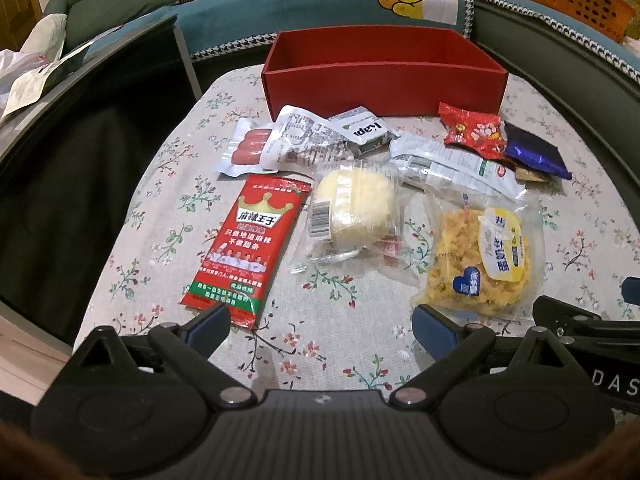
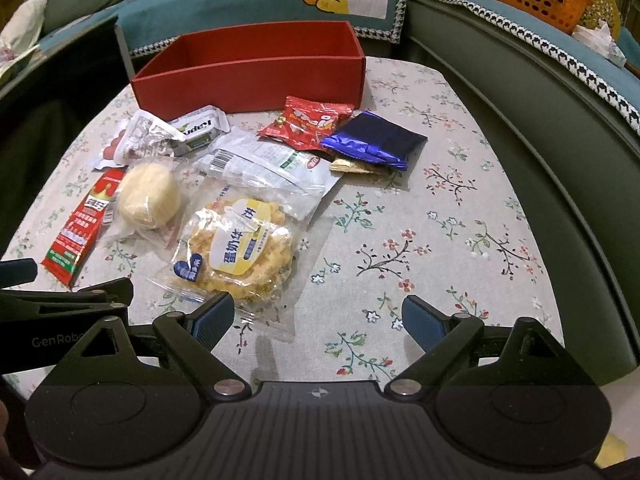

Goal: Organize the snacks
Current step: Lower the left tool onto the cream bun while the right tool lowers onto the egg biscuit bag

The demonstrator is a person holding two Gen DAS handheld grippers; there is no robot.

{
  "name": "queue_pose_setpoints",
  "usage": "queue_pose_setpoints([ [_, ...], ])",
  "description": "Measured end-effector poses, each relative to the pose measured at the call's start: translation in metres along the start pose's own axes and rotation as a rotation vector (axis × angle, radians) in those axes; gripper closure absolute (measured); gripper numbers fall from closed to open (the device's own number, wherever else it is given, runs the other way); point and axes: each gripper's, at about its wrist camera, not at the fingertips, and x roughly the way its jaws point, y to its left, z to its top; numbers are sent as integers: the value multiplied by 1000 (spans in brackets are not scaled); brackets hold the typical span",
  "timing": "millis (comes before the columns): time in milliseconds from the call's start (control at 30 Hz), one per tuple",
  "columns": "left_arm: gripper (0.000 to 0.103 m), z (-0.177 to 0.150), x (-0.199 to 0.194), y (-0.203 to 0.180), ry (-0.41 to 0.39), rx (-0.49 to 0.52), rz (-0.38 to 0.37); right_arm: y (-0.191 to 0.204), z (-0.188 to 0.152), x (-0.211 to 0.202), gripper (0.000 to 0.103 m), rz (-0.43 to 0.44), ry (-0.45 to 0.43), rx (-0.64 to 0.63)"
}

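Snacks (image 1: pixel 352 208) heaped on floral cloth (image 2: pixel 440 220) before red box (image 1: pixel 384 80), wrappers overlapping. My left gripper (image 1: pixel 320 326) and right gripper (image 2: pixel 318 318) hover above cloth, angled down, jaws apart, nothing held.

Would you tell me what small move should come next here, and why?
Probably lower the right hand-held gripper onto the yellow snack bag just ahead of it. Both grippers are open and hold nothing, the red box looks empty, and all the snacks lie on the cloth.
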Motion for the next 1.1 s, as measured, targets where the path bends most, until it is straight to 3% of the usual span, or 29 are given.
queue_pose_setpoints([
  [300, 0, 9, 8, 22, 34, -86, 3, -4, 31, 18, 9, 49, 40, 116],
  [467, 0, 14, 10, 38, 43, -129, -11, 22, 44, 35, 9, 68, 79, -2],
  [667, 0, 17, 12, 51, 52, -175, -22, 35, 49, 64, 9, 109, 139, 52],
  [800, 0, 18, 13, 57, 57, -188, -22, 44, 38, 72, 9, 86, 154, -7],
  [900, 0, 21, 13, 62, 58, -208, -39, 57, 30, 70, 13, 45, 147, -156],
  [967, 0, 24, 13, 64, 59, -224, -67, 57, 26, 64, 23, 80, 148, -185],
  [1100, 0, 36, 20, 58, 66, -229, -111, 45, 22, 46, 26, 116, 174, -250],
])
